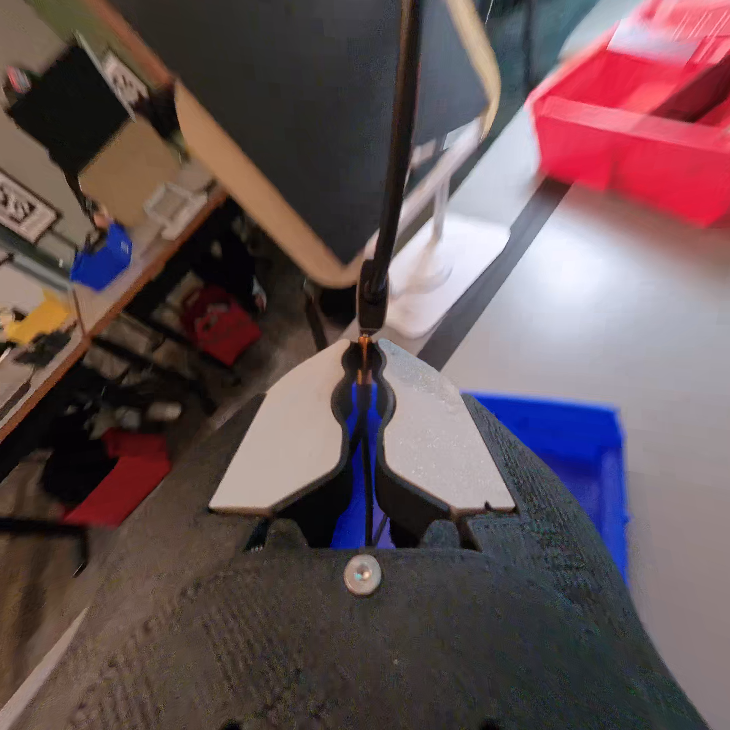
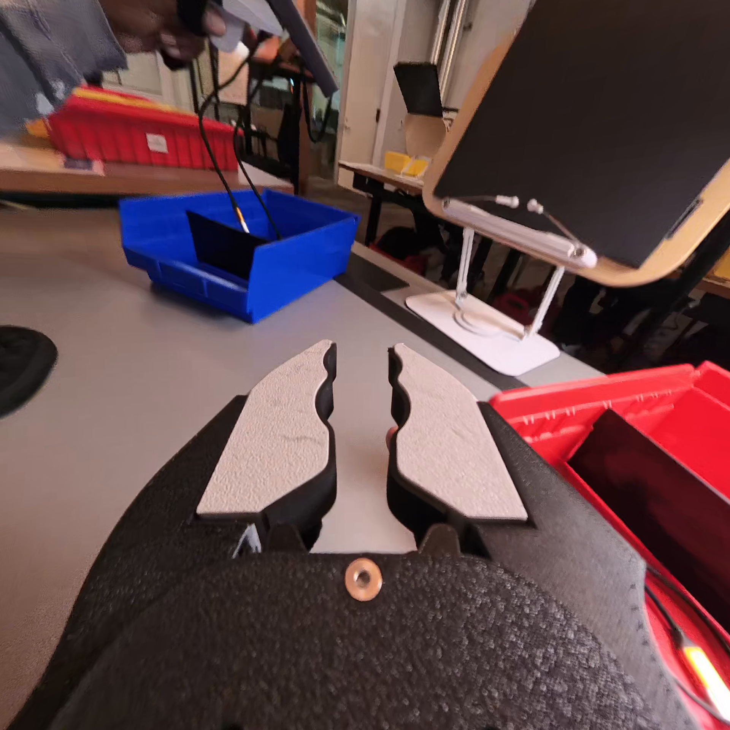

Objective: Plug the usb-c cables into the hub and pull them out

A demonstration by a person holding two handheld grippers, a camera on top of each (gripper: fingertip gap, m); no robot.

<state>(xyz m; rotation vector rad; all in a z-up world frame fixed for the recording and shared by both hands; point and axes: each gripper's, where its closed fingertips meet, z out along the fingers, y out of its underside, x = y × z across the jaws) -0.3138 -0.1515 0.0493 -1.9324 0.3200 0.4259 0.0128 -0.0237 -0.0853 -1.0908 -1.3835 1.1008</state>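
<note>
Hanging above the blue bin [image 2: 253, 253] near the worktop's [image 2: 118, 395] far edge, two black cables [image 2: 213, 158] dangle from the left claw [image 1: 364, 355], pinched shut on them. The right claw [image 2: 362, 379] is narrowly parted, empty, over bare worktop beside one red bin [image 2: 592, 399].

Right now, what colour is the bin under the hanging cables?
Blue bin; the right wrist view shows it best.

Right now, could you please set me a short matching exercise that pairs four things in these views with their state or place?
Things:
1. left tongs
2. right tongs
3. blue bin
4. red bin

States or places:
A. open and holding nothing
B. cables hang down into it
C. shut on a thin black cable
D. beside the right tongs

Pairs: 1-C, 2-A, 3-B, 4-D
</note>
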